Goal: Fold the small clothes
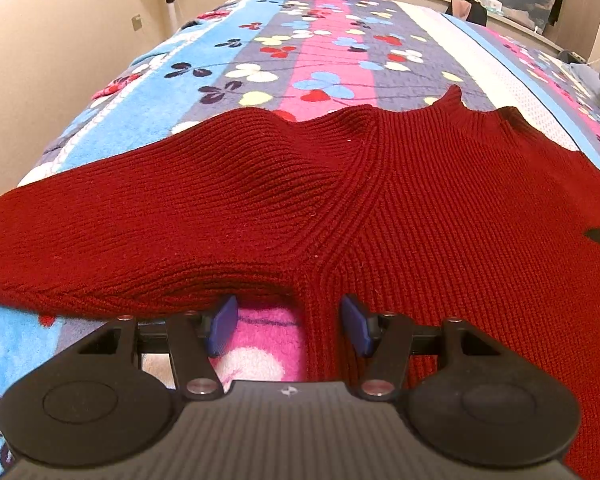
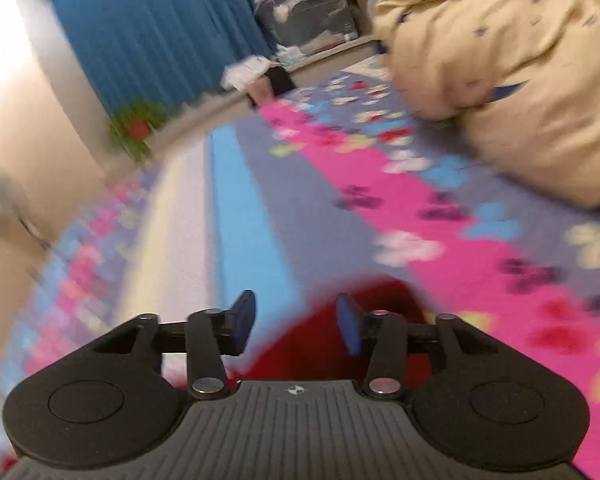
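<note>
My left hand-held gripper [image 1: 290, 326] stands apart at the near edge of the dark red ribbed knit sweater [image 1: 340, 208], spread on the flowered fleece bed blanket [image 1: 260, 52]. My right hand-held gripper [image 2: 296, 322] is apart, empty, above the sweater's red corner.

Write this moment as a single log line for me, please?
garment: red knit sweater spread on flowered blanket | left gripper: open at sweater's near edge, nothing gripped | right gripper: open, view blurred

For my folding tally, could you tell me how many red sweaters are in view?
1: the red sweater lies spread on the floral blanket; others may be out of view.
</note>
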Tool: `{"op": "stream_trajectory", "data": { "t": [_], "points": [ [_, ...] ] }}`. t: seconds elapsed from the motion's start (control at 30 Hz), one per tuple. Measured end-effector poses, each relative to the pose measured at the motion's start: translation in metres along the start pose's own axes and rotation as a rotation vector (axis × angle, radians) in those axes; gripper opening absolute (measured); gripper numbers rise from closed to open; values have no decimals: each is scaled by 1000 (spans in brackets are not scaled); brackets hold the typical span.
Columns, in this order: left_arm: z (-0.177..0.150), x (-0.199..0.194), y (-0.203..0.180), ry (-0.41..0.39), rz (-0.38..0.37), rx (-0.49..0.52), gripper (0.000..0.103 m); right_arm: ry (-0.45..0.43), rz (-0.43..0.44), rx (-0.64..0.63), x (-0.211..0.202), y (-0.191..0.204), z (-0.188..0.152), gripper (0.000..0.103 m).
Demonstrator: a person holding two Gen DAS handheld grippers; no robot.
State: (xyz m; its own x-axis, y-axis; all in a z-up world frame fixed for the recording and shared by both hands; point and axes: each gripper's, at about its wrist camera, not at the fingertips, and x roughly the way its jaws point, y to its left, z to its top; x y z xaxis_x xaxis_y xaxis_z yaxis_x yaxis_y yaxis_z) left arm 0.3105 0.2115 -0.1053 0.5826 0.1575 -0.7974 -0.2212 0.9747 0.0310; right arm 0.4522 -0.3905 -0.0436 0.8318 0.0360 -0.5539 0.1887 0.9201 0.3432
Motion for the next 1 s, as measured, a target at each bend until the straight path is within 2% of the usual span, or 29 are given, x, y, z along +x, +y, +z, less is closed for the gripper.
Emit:
{"op": "stream_trajectory", "data": {
  "t": [0.1,0.13,0.17,0.23,0.3,0.37,0.4,0.43,0.5,0.57,0.63,0.67,0.73,0.77,0.8,0.83,0.87,0.93,1.0],
  "points": [
    [0,0,-1,-1,6,5,64,72,-185,-74,-10,-28,-40,65],
    [0,0,-1,-2,9,5,64,105,-218,-75,-10,-34,-51,66],
    [-1,0,-2,-8,4,6,64,137,-230,-82,-7,-37,-61,66],
    [-1,-1,-3,-11,7,8,64,210,-196,-128,2,-36,-80,66],
    [-2,-1,-3,-12,7,7,64,194,-207,-233,0,-28,-88,64],
    [-2,-1,-3,-11,7,6,64,201,-181,-325,1,-16,-85,32],
    [-2,-1,-3,-12,7,6,64,200,-192,-390,0,-11,-83,8],
    [-3,-1,-3,-13,8,7,64,218,-191,-431,1,-8,-80,7],
    [-3,-1,-2,-14,6,8,64,270,-138,-402,-1,-17,-61,7],
    [-3,-2,-1,-13,1,6,64,281,-120,-404,-7,-24,-30,7],
    [-3,-2,-1,-11,1,7,64,267,-137,-408,-22,-35,9,7],
    [-2,-2,-1,-12,2,9,64,252,-172,-410,-27,-45,29,7],
    [-2,-3,-1,-12,5,12,64,208,-323,-392,-33,-70,66,7],
    [-3,-3,-2,-13,6,13,64,168,-393,-345,-36,-83,82,9],
    [-3,-3,-2,-13,6,13,64,123,-441,-281,-41,-96,95,25],
    [-3,-3,-2,-14,6,13,64,81,-465,-196,-46,-110,104,37],
    [-3,-3,-2,-15,6,13,64,32,-481,-143,-53,-118,106,48],
    [-3,-3,-3,-15,7,13,64,-43,-499,-87,-63,-125,93,48],
    [-3,-3,-4,-16,10,16,64,-44,-449,-45,-65,-134,66,46]
  ]
}}
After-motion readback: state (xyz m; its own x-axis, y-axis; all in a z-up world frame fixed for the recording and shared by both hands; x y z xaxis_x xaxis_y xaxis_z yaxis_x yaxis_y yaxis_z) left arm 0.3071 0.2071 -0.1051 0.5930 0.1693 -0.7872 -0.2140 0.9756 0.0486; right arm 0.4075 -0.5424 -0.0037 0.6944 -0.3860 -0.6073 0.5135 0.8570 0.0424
